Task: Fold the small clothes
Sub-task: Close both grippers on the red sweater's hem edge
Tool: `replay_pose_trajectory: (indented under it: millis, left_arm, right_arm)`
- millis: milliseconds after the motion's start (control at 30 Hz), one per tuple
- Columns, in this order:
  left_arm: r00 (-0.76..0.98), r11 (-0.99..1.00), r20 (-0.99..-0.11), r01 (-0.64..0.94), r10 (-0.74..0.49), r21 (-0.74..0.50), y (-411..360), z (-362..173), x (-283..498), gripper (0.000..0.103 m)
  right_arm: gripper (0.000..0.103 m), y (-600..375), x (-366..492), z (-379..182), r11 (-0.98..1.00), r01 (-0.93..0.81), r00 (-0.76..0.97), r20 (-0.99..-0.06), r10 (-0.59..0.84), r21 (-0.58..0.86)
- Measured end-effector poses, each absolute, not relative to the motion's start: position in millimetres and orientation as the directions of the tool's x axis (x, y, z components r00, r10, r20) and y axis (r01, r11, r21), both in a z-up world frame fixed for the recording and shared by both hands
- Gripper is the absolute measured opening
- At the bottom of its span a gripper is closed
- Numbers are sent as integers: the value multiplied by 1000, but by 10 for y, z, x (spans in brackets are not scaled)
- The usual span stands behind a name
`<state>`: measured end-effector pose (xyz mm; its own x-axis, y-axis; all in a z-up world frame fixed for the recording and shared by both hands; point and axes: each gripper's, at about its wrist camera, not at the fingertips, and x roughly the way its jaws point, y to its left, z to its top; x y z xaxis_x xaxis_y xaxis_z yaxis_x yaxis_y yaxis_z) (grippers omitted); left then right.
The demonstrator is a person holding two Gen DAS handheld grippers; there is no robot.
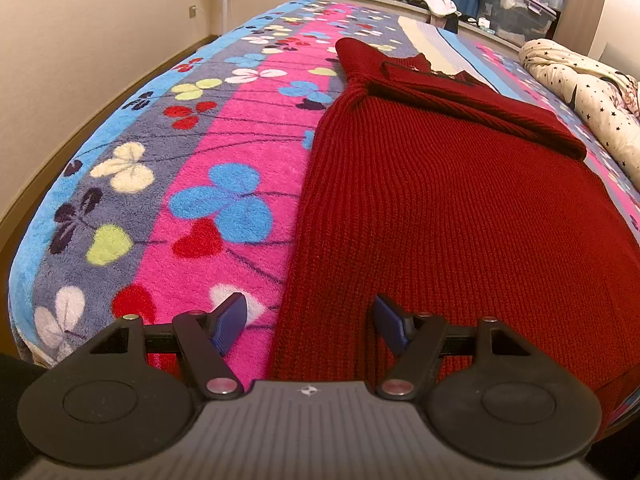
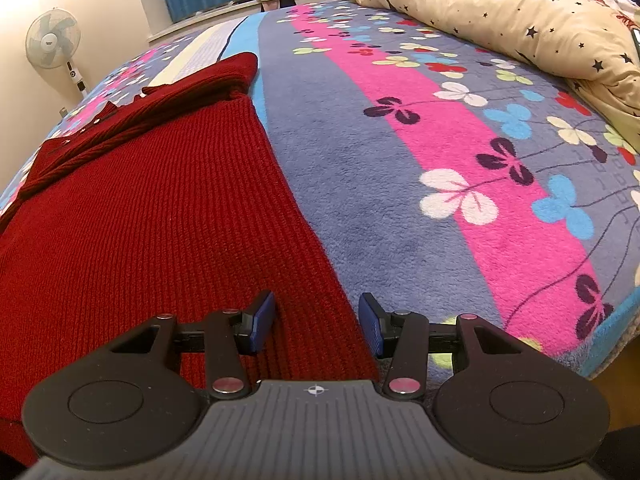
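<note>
Left wrist view shows the dark red ribbed knit sweater lying flat on the bed's fleecy blanket with bright stripes and a clover-flower print. Both sleeves look already folded in across the chest near the collar, so the garment reads as a long rectangle; I judge the sleeve step done and the lengthwise fold, hem up toward the collar, still to come. The left claw hangs over the sweater's near left edge with its blue pads well apart and nothing pinched between them. In the right wrist view the right claw straddles the near right edge of the sweater, pads apart too and not pressing on the fabric. The knit is thick with vertical ribs, soft and likely to drape and sag when lifted; the blanket is plush and may cling to it. A cream star-print quilt is bunched at the bed's far side.
</note>
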<state>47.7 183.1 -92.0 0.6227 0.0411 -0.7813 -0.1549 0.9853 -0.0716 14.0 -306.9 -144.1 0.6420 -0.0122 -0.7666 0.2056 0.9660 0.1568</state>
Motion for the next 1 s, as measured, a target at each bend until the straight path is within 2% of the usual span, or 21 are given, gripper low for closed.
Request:
replay_pose_trajectory:
  millis: [233,333,400,467,833,933,967,1000]
  left_arm:
    - [622,985,-782,-154,41,-71,1826,-921,479,75]
    - [622,985,-782,-155,41,-71,1824,-922,479,75]
    - [621,985,-782,-155,42,-70,1824,-922,480,75]
    - [621,986,-782,-154,42,-70,1826,-924,480,75]
    - [620,986,-784,-154,41,-70,1821,-921,481,74]
    - [621,987,-784,-143,29,-76,1809,-926,483,65]
    - [623,988,-782,-133,20,-80,1801,-926,481,56]
    - [625,989,-780,-115,2,-90,1790,-924,478,41]
  right_arm:
    - [42,-3068,142,-1443,969,195,643,-766,-8,153]
    - [31,-3065,144,-1441,970,191,644,-765,-6,153]
    - [20,-3059,143,-1439,971,182,645,-765,0,153]
    - [16,-3047,141,-1436,974,174,647,-762,-2,144]
    - [11,-3047,106,-1397,974,159,666,-746,14,160]
    - [10,-3038,95,-1377,975,144,677,-736,27,169]
    - [10,-3033,91,-1369,976,138,681,-732,32,171]
    - [9,-3028,86,-1359,976,131,686,-727,37,174]
